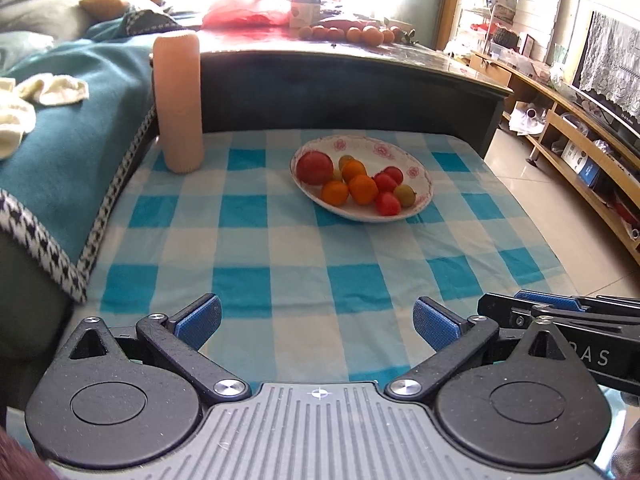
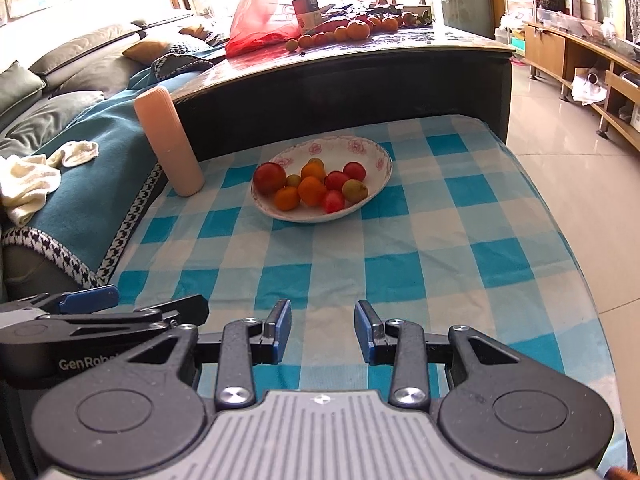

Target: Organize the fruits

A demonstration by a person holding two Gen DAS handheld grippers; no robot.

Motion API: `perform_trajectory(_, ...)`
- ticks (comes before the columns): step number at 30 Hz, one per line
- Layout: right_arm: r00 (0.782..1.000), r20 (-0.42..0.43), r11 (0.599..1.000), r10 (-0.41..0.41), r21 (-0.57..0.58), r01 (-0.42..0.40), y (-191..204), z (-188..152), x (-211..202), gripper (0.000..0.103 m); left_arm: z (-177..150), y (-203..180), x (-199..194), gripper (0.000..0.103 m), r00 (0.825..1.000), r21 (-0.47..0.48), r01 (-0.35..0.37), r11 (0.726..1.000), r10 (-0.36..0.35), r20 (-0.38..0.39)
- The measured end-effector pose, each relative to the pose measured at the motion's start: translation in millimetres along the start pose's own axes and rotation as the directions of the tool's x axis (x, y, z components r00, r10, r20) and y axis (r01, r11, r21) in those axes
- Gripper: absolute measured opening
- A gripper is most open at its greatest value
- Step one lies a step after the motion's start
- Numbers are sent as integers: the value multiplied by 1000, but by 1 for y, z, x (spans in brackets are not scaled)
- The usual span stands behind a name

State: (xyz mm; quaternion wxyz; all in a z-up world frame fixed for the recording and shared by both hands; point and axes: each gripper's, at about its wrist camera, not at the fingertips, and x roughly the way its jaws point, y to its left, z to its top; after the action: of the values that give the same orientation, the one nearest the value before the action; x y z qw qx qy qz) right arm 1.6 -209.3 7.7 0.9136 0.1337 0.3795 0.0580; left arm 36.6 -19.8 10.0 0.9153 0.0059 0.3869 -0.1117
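Observation:
A white oval dish with pink flowers [image 1: 420, 168] [image 2: 372, 156] sits on the blue checked cloth, far ahead of both grippers. It holds several fruits: a big red apple [image 1: 314, 167] [image 2: 269, 178], oranges [image 1: 362, 189] [image 2: 311, 191], small red fruits [image 1: 387, 203] [image 2: 333, 201] and greenish ones [image 1: 405, 194] [image 2: 354, 190]. My left gripper [image 1: 316, 324] hovers wide open over the cloth's near edge, empty. My right gripper [image 2: 322, 330] is open beside it, with a narrower gap and nothing between its fingers. Each gripper shows at the side of the other's view.
A tall ribbed peach cylinder [image 1: 179, 100] [image 2: 170, 142] stands left of the dish. Behind rises a dark table [image 1: 360, 76] with more oranges [image 1: 360, 35] and a red bag [image 2: 256, 20]. A sofa with a teal blanket [image 1: 72, 128] borders the left; tiled floor and wooden shelving [image 1: 580, 128] lie right.

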Motion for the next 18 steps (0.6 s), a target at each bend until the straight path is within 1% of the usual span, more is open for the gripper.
perform_trajectory(5, 1000, -16, 1000, -12, -6, 12, 3, -12, -5, 50, -11, -6, -5, 103, 999, 31, -44, 999, 44, -2)
perform_trajectory(15, 999, -33, 1000, -16, -6, 16, 4, -25, -14, 50, -26, -6, -14, 103, 998, 5, -48, 999, 48, -35)
perform_trajectory(18, 999, -37, 1000, -17, -3, 17, 5, -28, -16, 50, -30, -5, -15, 103, 998, -9, -39, 999, 38, -49)
